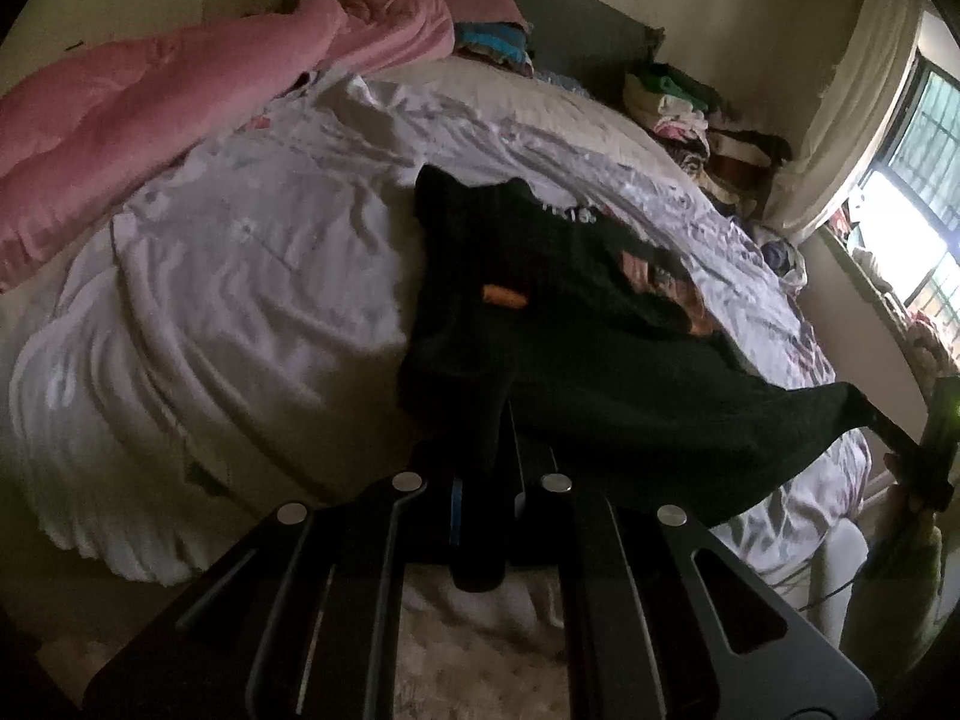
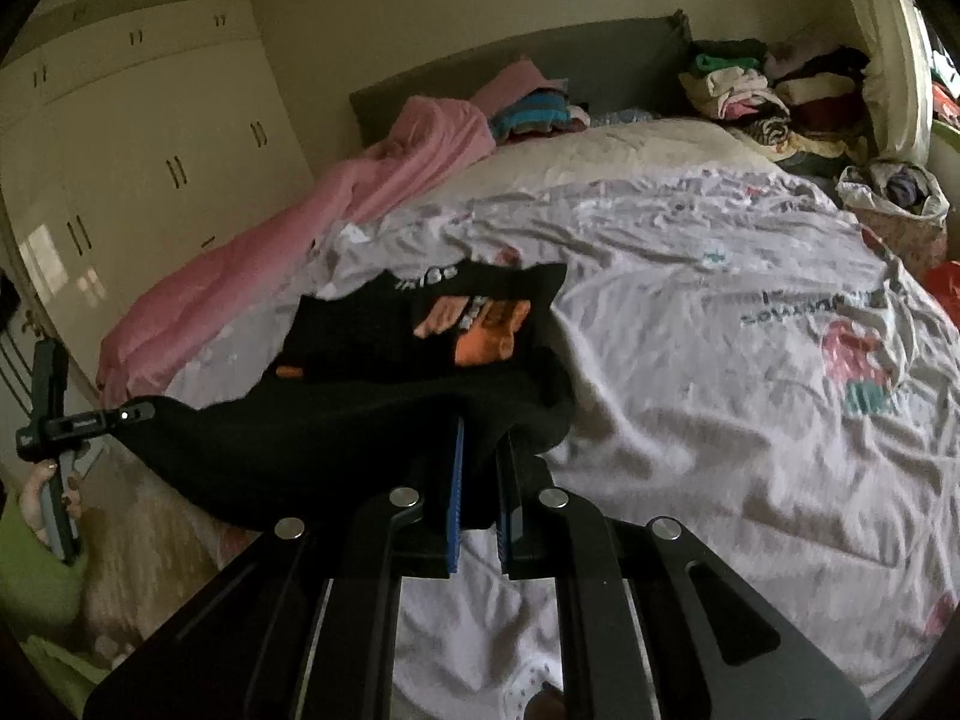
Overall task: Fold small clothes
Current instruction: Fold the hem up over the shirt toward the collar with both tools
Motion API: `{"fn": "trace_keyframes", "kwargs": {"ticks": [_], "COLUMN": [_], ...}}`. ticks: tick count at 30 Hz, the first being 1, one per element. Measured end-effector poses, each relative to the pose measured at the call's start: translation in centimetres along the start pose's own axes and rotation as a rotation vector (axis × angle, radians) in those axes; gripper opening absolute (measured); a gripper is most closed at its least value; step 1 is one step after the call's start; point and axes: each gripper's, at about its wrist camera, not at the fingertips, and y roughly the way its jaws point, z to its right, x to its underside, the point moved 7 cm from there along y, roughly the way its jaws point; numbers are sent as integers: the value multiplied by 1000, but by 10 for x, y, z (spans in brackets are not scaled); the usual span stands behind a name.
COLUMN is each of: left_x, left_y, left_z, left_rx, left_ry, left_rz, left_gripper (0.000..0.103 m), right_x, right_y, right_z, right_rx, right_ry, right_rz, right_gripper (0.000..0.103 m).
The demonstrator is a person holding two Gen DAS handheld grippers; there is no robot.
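A small black garment [image 1: 576, 324] with an orange print lies partly on the white bedsheet [image 1: 252, 276], its near edge lifted. My left gripper [image 1: 486, 468] is shut on one near corner of it. My right gripper [image 2: 480, 468] is shut on the other near corner; the black garment [image 2: 372, 396] stretches between the two. The right gripper also shows at the far right of the left wrist view [image 1: 888, 429], pinching the cloth. The left gripper shows at the left of the right wrist view [image 2: 129, 417], pinching the cloth.
A pink blanket [image 1: 180, 114] lies along the bed's far left side. Piles of clothes [image 2: 774, 102] sit at the head of the bed by the grey headboard [image 2: 600, 60]. A bag of clothes [image 2: 900, 204] sits at the right. White wardrobes [image 2: 138, 144] stand left; a window [image 1: 918, 180] is right.
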Motion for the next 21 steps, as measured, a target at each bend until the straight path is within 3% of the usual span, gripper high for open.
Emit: {"fn": "trace_keyframes", "kwargs": {"ticks": [21], "left_x": [-80], "left_y": [8], "left_z": [12], "left_rx": [-6], "left_ry": [-8], "left_rz": [107], "left_gripper": [2], "right_x": [-65], "right_y": [23], "right_z": [8], "right_rx": [91], "right_ry": [-13], "right_rz": [88], "right_gripper": [8]}}
